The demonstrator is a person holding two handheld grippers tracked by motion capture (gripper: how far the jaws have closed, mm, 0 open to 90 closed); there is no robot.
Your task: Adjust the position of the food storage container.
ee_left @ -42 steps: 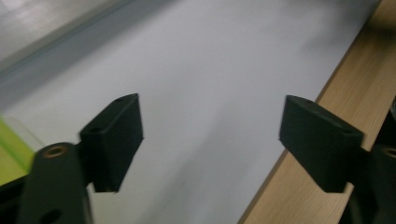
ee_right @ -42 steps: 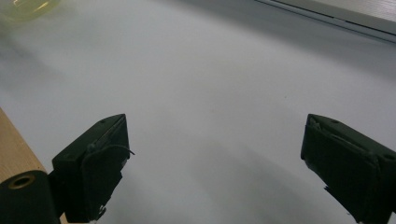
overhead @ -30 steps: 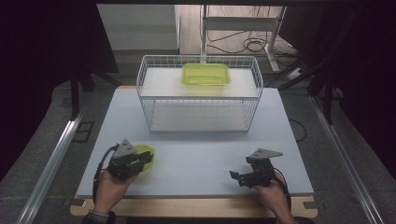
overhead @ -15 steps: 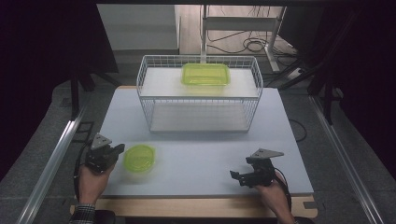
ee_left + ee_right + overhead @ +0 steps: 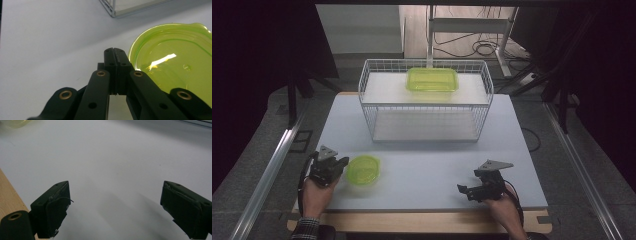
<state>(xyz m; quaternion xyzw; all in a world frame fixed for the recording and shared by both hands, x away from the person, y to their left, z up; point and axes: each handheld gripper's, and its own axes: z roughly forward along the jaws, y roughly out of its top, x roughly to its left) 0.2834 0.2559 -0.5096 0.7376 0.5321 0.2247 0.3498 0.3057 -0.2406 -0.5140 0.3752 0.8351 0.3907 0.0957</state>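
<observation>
White tabletop [image 5: 422, 165]; left gripper [image 5: 328, 167], jaws pressed together, now left of round green lid [image 5: 363, 170]; right gripper [image 5: 472, 190] wide, unmoved.

Lab: curtained rig table [image 5: 422, 165], cables [image 5: 472, 47]

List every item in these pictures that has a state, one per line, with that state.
Left hand-held gripper: jaws shut, holding nothing, beside the lid.
Right hand-held gripper: jaws open, holding nothing.
Round green lid: flat on the table, free.
Green container: on top of the wire rack.
Wire rack: upright.
</observation>
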